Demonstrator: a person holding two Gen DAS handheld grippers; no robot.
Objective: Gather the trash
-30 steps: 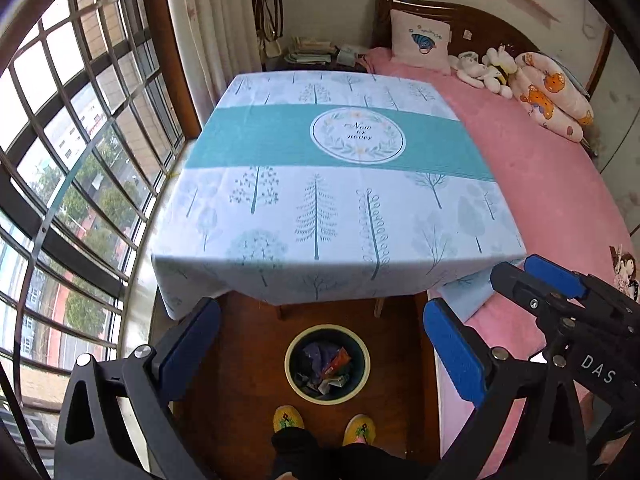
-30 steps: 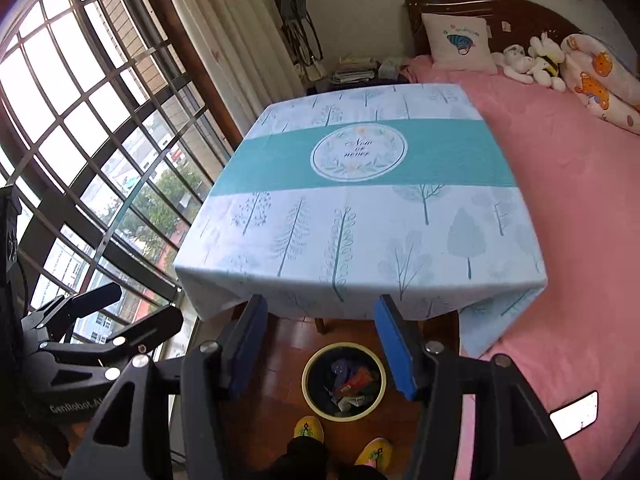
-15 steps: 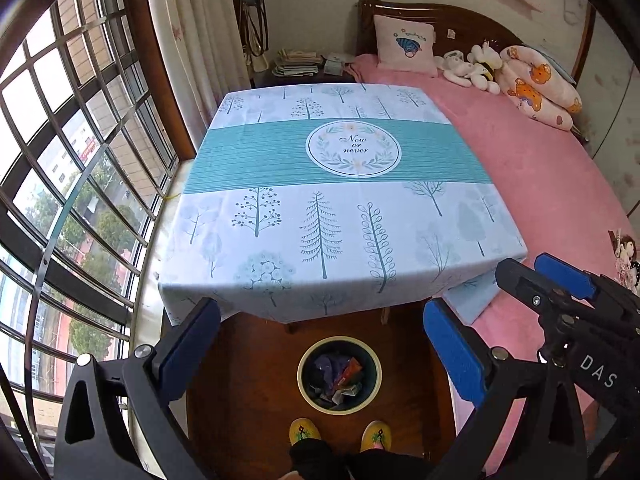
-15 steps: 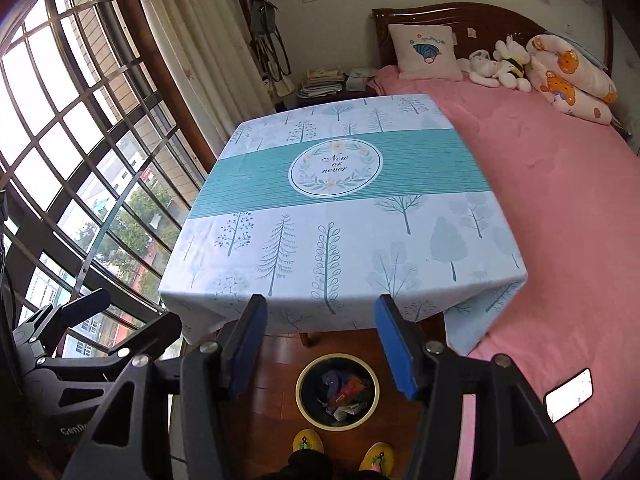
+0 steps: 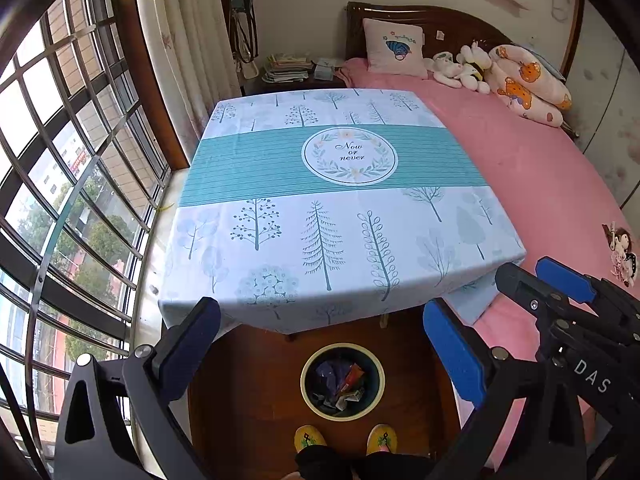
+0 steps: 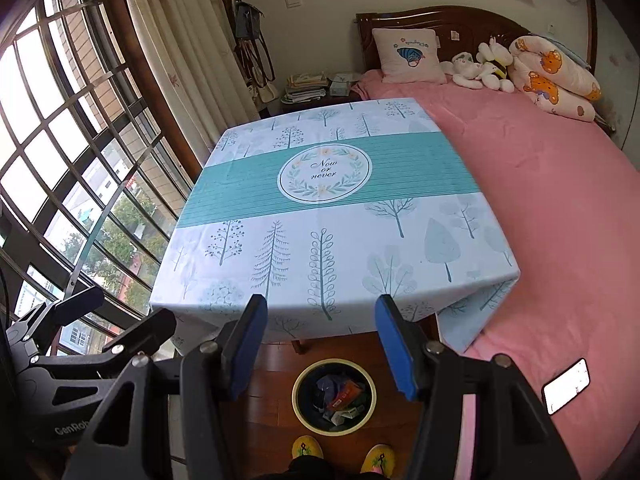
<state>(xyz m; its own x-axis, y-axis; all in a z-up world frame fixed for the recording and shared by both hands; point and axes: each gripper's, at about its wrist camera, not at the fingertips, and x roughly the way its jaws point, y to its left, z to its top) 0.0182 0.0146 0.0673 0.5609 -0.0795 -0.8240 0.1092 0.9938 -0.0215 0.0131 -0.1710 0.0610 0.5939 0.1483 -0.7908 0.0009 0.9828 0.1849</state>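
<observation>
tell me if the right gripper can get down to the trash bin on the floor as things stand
Probably yes: the right gripper is open and empty, and the trash bin stands on bare floor in front of the table, uncovered.

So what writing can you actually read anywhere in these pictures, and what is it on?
"Now or never": round emblem in the middle of the tablecloth.
"DAS": body of the right gripper, seen from the left camera.
"GenRob", cut off: body of the left gripper, seen from the right camera.
Pillow lettering: too small to read.
</observation>
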